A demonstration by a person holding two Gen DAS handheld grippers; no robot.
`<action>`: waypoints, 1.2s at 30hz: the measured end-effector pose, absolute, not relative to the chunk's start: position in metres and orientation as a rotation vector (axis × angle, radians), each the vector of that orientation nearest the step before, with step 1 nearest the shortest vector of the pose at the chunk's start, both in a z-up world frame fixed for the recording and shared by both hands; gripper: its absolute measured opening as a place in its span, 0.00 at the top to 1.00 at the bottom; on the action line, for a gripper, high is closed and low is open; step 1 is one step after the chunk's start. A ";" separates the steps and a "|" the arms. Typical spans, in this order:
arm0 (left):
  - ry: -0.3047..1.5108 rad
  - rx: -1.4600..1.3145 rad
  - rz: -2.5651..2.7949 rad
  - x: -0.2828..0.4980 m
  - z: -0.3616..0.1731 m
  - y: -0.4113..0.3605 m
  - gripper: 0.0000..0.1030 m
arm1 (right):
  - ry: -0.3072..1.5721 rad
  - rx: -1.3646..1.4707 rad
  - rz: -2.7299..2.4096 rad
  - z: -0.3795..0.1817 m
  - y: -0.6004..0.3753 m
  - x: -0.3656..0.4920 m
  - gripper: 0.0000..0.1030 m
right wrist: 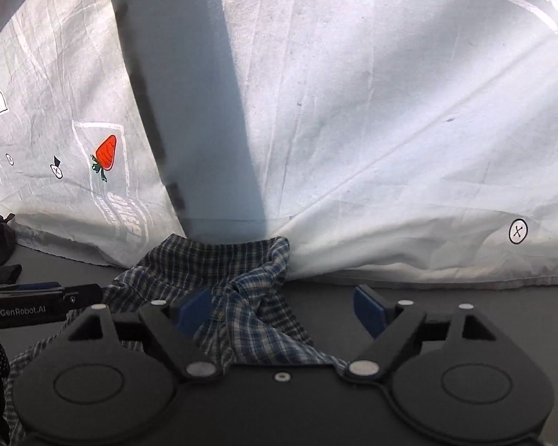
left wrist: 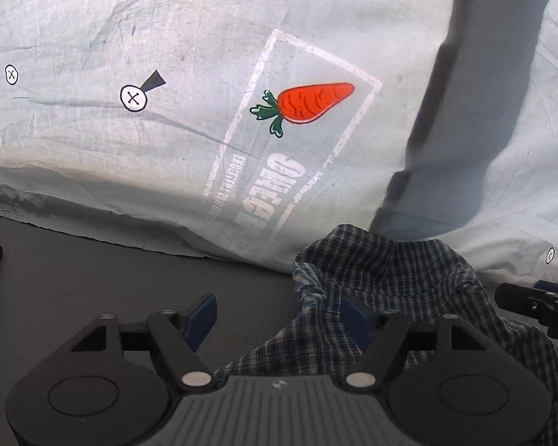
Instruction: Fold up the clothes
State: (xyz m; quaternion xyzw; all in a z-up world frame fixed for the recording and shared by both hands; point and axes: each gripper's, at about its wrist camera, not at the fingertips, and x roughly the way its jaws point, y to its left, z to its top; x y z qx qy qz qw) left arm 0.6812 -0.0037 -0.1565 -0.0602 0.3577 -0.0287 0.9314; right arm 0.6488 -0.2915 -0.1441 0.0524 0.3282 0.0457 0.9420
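Left gripper (left wrist: 279, 316): I see jaws spread wide, holding nothing; plaid cloth bunched against its right finger.
Right gripper (right wrist: 282, 308): jaws wide, empty.
Plaid shirt (left wrist: 390, 278): crumpled on dark table (left wrist: 93, 278), at edge of printed sheet (left wrist: 204, 74).

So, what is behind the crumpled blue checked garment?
Behind the crumpled blue checked garment hangs a pale printed cloth with an orange carrot picture. The garment covers the cloth's lower edge there, so that part cannot be seen.
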 end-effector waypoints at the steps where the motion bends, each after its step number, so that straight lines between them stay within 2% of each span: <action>1: 0.723 -0.124 -0.048 0.663 -0.152 -0.006 0.16 | 0.654 0.109 0.081 -0.136 -0.296 0.629 0.16; 4: 0.760 -0.096 -0.050 0.606 -0.145 -0.017 0.07 | 0.622 0.107 0.024 -0.124 -0.326 0.560 0.07; 13: 0.961 -0.086 -0.083 0.418 -0.177 -0.054 0.03 | 0.821 0.117 -0.265 -0.167 -0.387 0.370 0.06; 18: 1.032 -0.132 0.009 0.386 -0.203 -0.042 0.03 | 0.867 0.138 -0.345 -0.186 -0.413 0.305 0.06; 22: 1.045 -0.137 0.093 0.383 -0.208 -0.040 0.00 | 0.863 0.206 -0.358 -0.185 -0.437 0.291 0.06; 25: 1.077 -0.050 0.123 0.388 -0.211 -0.052 0.00 | 0.825 0.301 -0.354 -0.184 -0.458 0.295 0.17; 26: 1.078 -0.051 0.130 0.389 -0.212 -0.054 0.00 | 0.817 0.333 -0.349 -0.186 -0.465 0.300 0.24; 30: 1.085 -0.064 0.147 0.396 -0.212 -0.052 0.00 | 0.776 0.445 -0.310 -0.193 -0.490 0.328 0.61; 31: 1.082 -0.062 0.146 0.397 -0.213 -0.052 0.00 | 0.761 0.465 -0.296 -0.195 -0.495 0.337 0.66; 32: 1.079 -0.059 0.144 0.398 -0.213 -0.052 0.00 | 0.756 0.484 -0.290 -0.197 -0.500 0.346 0.70; 36: 1.082 -0.053 0.145 0.402 -0.216 -0.053 0.00 | 0.750 0.478 -0.304 -0.204 -0.509 0.383 0.69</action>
